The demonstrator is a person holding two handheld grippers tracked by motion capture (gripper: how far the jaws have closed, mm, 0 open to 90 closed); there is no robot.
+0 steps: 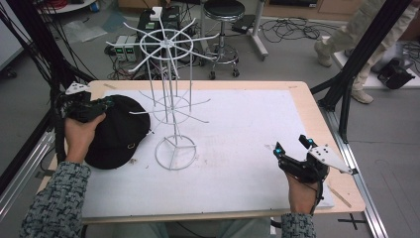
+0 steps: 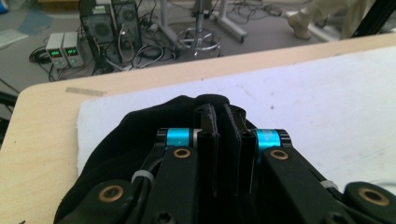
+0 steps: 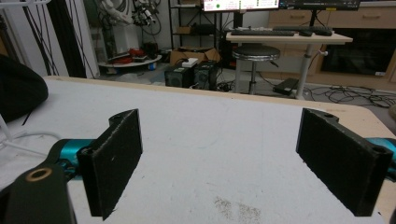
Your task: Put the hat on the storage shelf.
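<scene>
Pinching the black cap (image 1: 116,131) at mid left with left gripper (image 2: 223,122); lift slowly toward white rack (image 1: 171,99). Right gripper (image 3: 219,154) spread wide, holding nothing.

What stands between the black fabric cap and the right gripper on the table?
The white wire rack stands between the black fabric cap and the right gripper, in the high view.

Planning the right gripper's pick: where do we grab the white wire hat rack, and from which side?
Grip the thin vertical centre stem of the white wire hat rack, between the lower ring of hooks and the round base. Probably best from the rack's right, where the open right gripper sits over bare white mat; the black cap and left gripper crowd its left.
</scene>
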